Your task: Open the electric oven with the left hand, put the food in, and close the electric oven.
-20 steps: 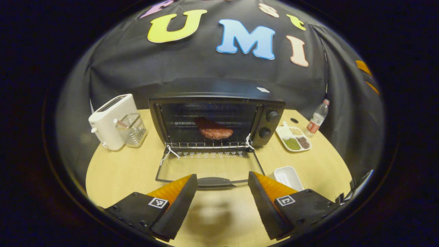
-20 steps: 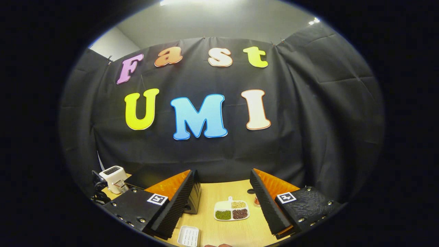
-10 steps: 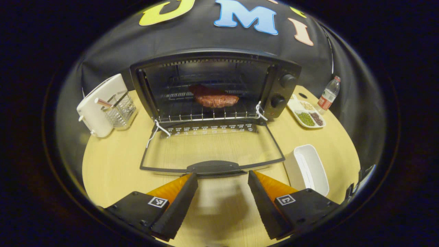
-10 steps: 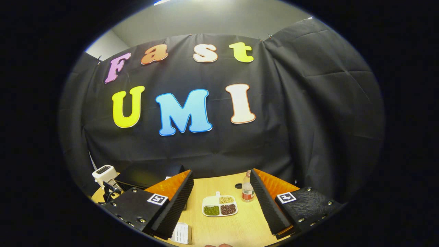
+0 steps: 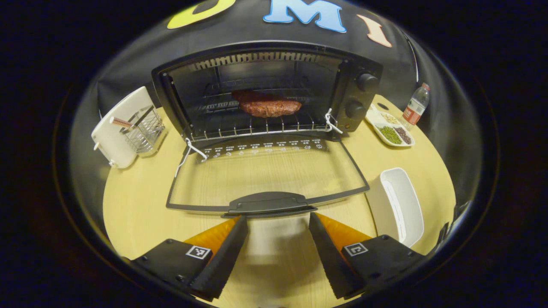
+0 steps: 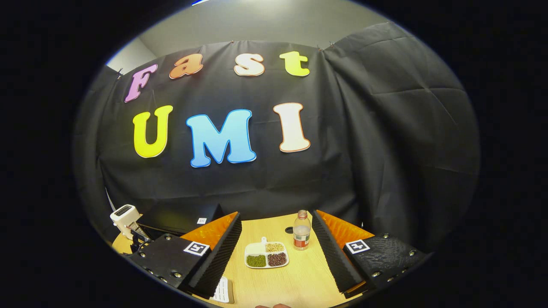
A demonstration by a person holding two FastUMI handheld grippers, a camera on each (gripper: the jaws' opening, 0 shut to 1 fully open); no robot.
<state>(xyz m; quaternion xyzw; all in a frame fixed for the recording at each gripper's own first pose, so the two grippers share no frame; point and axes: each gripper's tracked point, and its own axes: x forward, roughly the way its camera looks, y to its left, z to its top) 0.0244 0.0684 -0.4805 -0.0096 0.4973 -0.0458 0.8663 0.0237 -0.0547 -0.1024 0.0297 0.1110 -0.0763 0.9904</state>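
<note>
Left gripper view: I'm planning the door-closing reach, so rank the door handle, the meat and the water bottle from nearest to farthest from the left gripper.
1. Door handle, just ahead of the left gripper.
2. Meat, on the rack inside the oven.
3. Water bottle, far right, by the wall.

1. left gripper (image 5: 274, 252): black wedge fingers with ribbed inner faces, orange sides, a square marker on each base.
2. right gripper (image 6: 276, 252): same build, silver screws along its black bases.
</note>
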